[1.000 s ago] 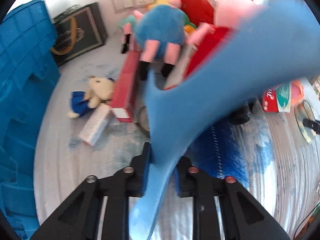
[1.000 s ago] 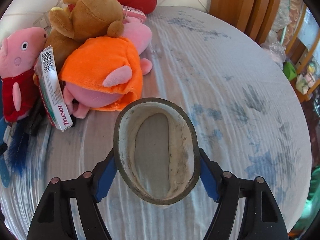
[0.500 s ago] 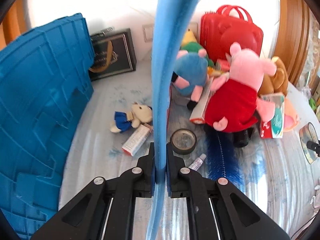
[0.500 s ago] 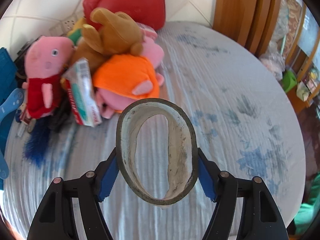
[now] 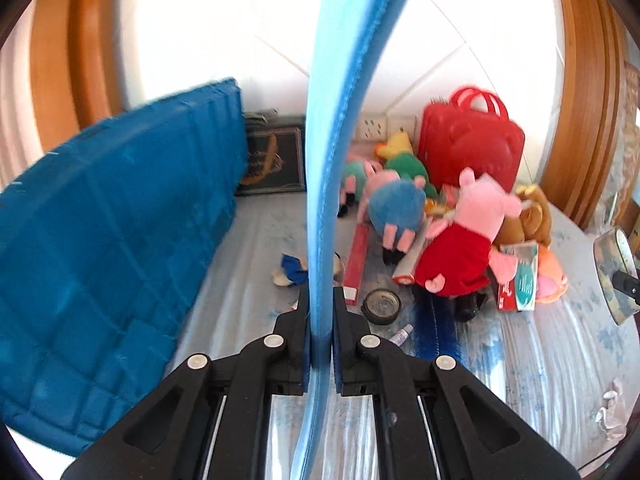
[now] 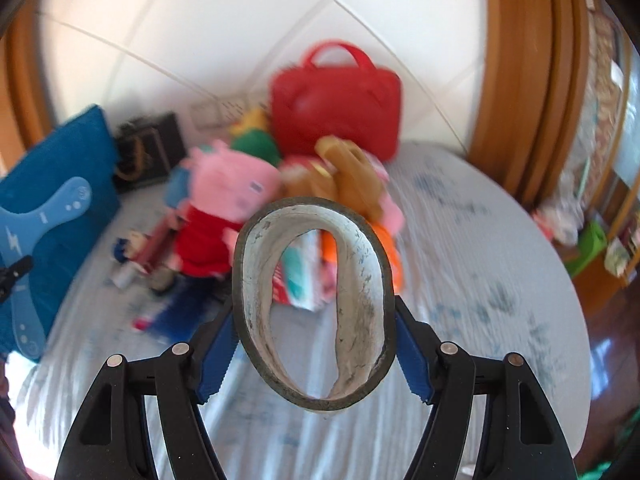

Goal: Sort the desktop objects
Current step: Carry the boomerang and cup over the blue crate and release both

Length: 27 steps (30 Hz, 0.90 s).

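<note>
My left gripper (image 5: 320, 312) is shut on a flat light-blue plastic piece (image 5: 340, 120), held edge-on and upright; it also shows in the right wrist view (image 6: 44, 216) as a curved blue shape at the left. My right gripper (image 6: 314, 332) is shut on a dark tape roll (image 6: 312, 300) with a whitish inner face, squeezed oval; the roll also shows at the right edge of the left wrist view (image 5: 614, 276). Both are held above the cloth-covered table (image 5: 540, 360). A second tape roll (image 5: 382, 306) lies on the table by a small tube (image 5: 402, 334).
A big blue crate (image 5: 108, 248) stands at the left. A heap of plush toys, among them a pink pig in red (image 5: 468, 240), a red bag (image 5: 472, 148), a medicine box (image 5: 520, 284), a dark framed box (image 5: 274, 164) and a blue brush (image 5: 436, 328) fill the back.
Both grippers have risen and tilted up, so the toys look farther and more wall shows. The blue piece stays edge-on in the left gripper; the tape roll stays clamped in the right.
</note>
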Each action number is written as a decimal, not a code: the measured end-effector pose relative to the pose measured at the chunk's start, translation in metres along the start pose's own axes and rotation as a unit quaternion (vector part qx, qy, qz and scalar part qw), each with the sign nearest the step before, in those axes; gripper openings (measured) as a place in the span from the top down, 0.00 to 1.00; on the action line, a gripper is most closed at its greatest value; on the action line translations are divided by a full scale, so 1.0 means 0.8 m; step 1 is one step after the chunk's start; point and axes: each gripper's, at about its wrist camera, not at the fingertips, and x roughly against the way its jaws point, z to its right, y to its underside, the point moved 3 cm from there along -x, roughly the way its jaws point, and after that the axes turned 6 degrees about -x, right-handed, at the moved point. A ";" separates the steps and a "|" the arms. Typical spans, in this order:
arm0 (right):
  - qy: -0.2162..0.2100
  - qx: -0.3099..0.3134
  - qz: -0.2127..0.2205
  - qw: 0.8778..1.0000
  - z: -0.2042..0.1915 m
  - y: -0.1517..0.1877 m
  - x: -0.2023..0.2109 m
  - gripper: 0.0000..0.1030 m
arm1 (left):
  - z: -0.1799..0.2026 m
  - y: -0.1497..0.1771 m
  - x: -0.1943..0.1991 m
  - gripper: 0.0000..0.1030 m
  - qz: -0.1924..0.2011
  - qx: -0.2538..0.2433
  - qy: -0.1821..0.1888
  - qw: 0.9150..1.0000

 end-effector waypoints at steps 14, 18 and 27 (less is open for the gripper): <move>-0.112 0.084 0.111 0.984 -0.204 -0.039 0.125 0.31 | -0.079 -0.037 0.140 0.92 0.113 0.012 -0.029 0.993; -0.139 0.106 0.139 0.975 -0.274 -0.051 0.151 0.31 | -0.121 -0.051 0.160 0.92 0.135 0.023 -0.038 0.990; -0.198 0.146 0.175 0.953 -0.436 -0.063 0.181 0.31 | -0.242 -0.071 0.186 0.90 0.164 0.045 -0.060 0.984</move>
